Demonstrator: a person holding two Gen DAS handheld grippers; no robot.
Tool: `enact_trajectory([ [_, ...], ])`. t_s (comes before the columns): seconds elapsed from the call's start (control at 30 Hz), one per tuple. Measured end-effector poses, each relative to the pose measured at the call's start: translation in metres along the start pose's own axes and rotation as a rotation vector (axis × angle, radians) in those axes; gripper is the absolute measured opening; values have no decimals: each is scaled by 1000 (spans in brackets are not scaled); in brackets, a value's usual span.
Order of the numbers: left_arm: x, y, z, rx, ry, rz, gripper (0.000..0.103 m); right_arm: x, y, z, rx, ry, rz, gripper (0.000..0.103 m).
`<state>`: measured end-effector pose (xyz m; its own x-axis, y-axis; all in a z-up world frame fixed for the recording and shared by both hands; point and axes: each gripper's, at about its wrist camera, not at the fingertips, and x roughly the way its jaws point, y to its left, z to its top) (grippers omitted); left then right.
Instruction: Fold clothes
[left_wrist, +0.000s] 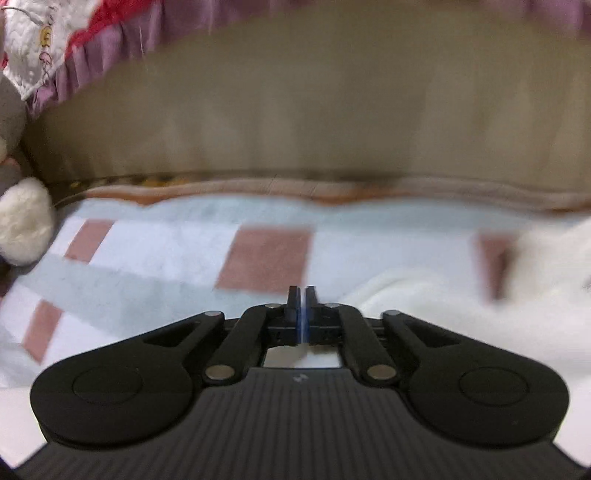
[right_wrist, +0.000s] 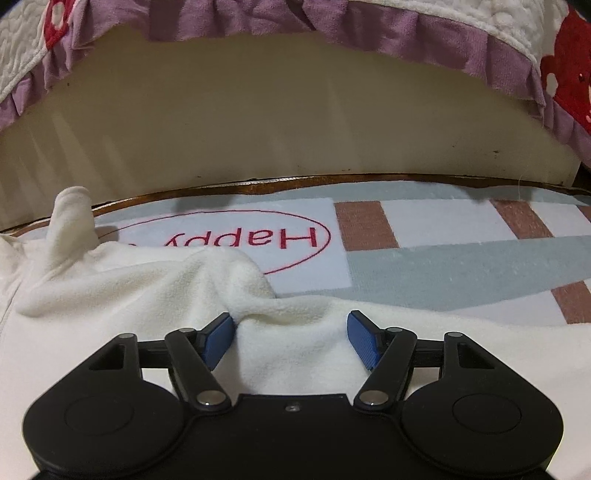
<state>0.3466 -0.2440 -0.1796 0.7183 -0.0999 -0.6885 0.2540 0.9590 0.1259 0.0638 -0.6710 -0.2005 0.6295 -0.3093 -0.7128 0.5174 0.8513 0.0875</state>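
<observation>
- Broadly, the checked blanket (right_wrist: 424, 258) of pale blue, white and brown squares covers the surface, and the cream fleece garment (right_wrist: 295, 354) lies spread over its near part, rumpled into ridges toward the stitched "Happy" oval (right_wrist: 229, 240).
- The garment looks soft, light and limp; I judge it will sag and drape from any held point and will not keep a crease unless pressed flat. The fleece nap should grip well, so slipping seems unlikely. An edge, hem or corner makes the best hold, not a mid-panel bunch.
- The right gripper (right_wrist: 291, 332) has its jaws spread wide, the blue pads (right_wrist: 364, 343) standing either side of a raised fold of the fleece; the left pad sits just against the ridge, but nothing is pinched.
- The left gripper (left_wrist: 303, 295) is clenched, its fingers all but meeting with no cloth visible between them; the garment (left_wrist: 461, 306) lies to its right and below, and this blurred view hides any contact.
</observation>
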Motion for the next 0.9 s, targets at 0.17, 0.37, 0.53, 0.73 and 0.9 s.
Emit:
enact_trajectory([
  [0.17, -32, -40, 9, 51, -129, -273, 60, 0, -2, 0, 2, -9, 8, 71],
  [0.37, -4, -88, 21, 139, 8, -388, 74, -1, -3, 0, 9, -24, 19, 71],
  [0.53, 26, -109, 13, 224, 142, -398, 72, -1, -9, 1, 32, -41, 54, 73],
  [0.73, -9, -116, 13, 244, -39, -372, 11, 1, -7, -2, 10, -46, 60, 76],
  [0.9, -20, -109, 18, 161, -199, -248, 10, 2, -12, 0, 38, -46, 67, 76],
])
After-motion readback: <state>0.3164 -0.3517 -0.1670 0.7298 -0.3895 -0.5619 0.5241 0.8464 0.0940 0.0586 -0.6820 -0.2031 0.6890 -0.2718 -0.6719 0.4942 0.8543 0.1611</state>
